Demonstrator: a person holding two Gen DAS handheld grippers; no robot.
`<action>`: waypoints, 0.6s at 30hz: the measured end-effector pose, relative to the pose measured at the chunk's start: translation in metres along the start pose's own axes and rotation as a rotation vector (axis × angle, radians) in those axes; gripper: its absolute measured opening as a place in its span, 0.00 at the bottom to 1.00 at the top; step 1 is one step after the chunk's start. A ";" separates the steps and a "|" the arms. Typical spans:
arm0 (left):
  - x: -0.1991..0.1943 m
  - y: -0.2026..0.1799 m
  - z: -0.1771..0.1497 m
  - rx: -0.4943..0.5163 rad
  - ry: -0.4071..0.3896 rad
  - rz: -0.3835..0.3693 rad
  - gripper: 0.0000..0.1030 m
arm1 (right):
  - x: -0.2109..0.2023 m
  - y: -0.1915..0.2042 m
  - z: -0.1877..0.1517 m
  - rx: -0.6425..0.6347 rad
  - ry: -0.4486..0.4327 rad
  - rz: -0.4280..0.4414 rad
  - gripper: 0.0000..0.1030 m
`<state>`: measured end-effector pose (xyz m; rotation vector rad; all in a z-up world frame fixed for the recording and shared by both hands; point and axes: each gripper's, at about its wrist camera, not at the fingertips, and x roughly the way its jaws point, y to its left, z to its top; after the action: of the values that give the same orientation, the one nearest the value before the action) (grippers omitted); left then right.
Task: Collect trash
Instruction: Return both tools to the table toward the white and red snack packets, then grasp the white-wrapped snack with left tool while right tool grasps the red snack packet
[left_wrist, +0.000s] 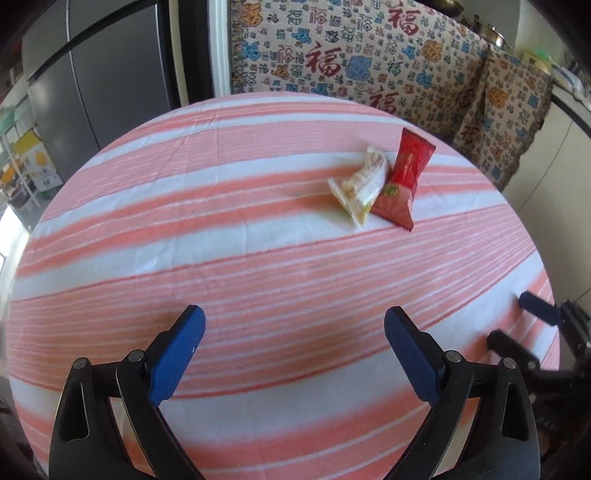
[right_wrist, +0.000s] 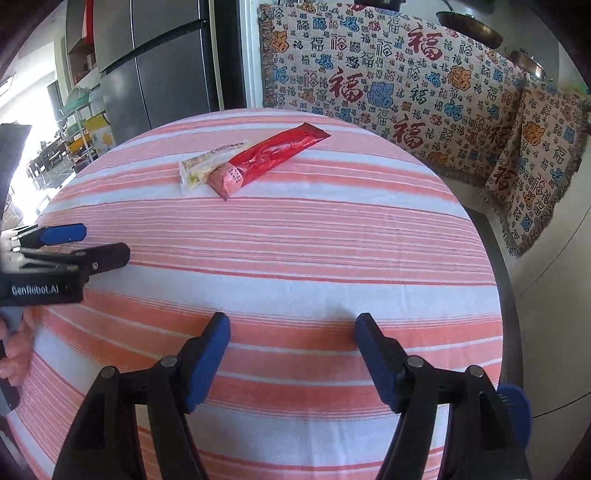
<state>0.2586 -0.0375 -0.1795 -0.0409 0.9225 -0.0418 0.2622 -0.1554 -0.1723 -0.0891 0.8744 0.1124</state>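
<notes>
A red snack wrapper (left_wrist: 404, 173) and a white wrapper (left_wrist: 360, 182) lie side by side, touching, on the pink-and-white striped tablecloth (left_wrist: 221, 258), toward the far side. Both show in the right wrist view too: the red wrapper (right_wrist: 267, 157) and the white wrapper (right_wrist: 207, 164). My left gripper (left_wrist: 293, 325) is open and empty over the near part of the table, well short of the wrappers. My right gripper (right_wrist: 291, 328) is open and empty near the table's front edge. The left gripper also shows at the left of the right wrist view (right_wrist: 92, 243).
A patterned blanket (right_wrist: 406, 85) covers a sofa behind the table. A dark fridge (left_wrist: 110, 74) stands at the back left, with shelves (left_wrist: 26, 162) beside it. Pans (right_wrist: 469, 27) sit at the back right. The table's right edge (right_wrist: 495, 295) drops to the floor.
</notes>
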 end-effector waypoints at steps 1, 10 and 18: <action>0.000 0.000 0.010 -0.002 -0.009 -0.008 0.95 | 0.000 0.001 0.001 -0.002 -0.001 -0.003 0.70; 0.040 -0.032 0.085 0.102 -0.028 -0.102 0.88 | 0.000 0.002 -0.001 -0.002 -0.003 -0.001 0.70; 0.073 -0.033 0.096 0.023 0.071 -0.308 0.39 | 0.002 0.004 -0.001 -0.004 -0.003 -0.001 0.70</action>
<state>0.3788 -0.0729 -0.1783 -0.1612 0.9805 -0.3414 0.2617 -0.1515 -0.1747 -0.0936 0.8715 0.1134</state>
